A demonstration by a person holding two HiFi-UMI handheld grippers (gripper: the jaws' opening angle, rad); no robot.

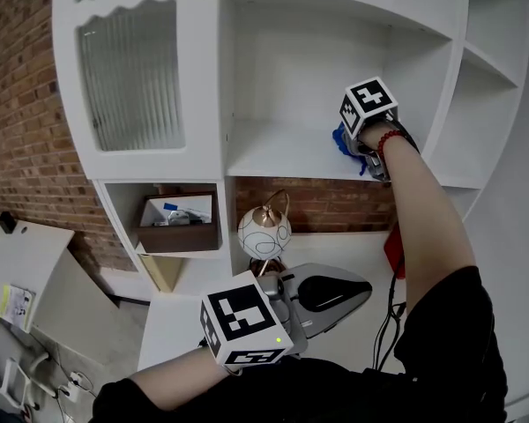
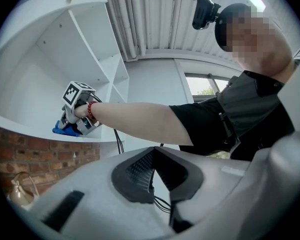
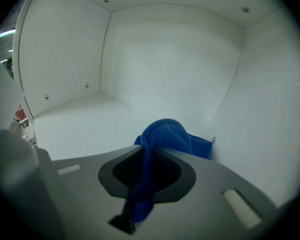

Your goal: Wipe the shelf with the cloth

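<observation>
Closest in, low by the body: grey left gripper (image 1: 331, 296), jaws pressed flat together (image 2: 152, 176) on nothing, thin dark cables just visible past them. Tips hard to pick out from the head view, half under the black-and-white marker cube.

Up and out on a stretched arm: grey right gripper (image 1: 357, 144), pinching one bright blue fleecy cloth (image 3: 167, 136). From above, jaws hidden behind cube and hand, and only a blue scrap (image 1: 342, 139) peeking out on the left. From its own camera, jaws clamped (image 3: 147, 176) on a twisted strand, lower end lost in the dark slot, bunched bulk poking out just ahead of the tips and resting on the white shelf board (image 3: 85, 119) near the right wall.

Count: two grippers, two marker cubes, one cloth, one red bead bracelet (image 1: 388, 137).

One level below the shelf: one round white teapot with a gold handle (image 1: 264, 230), one dark brown box (image 1: 178, 223), contents unclear. Far left: red brick wall (image 1: 18, 104), cut off by the edge.
</observation>
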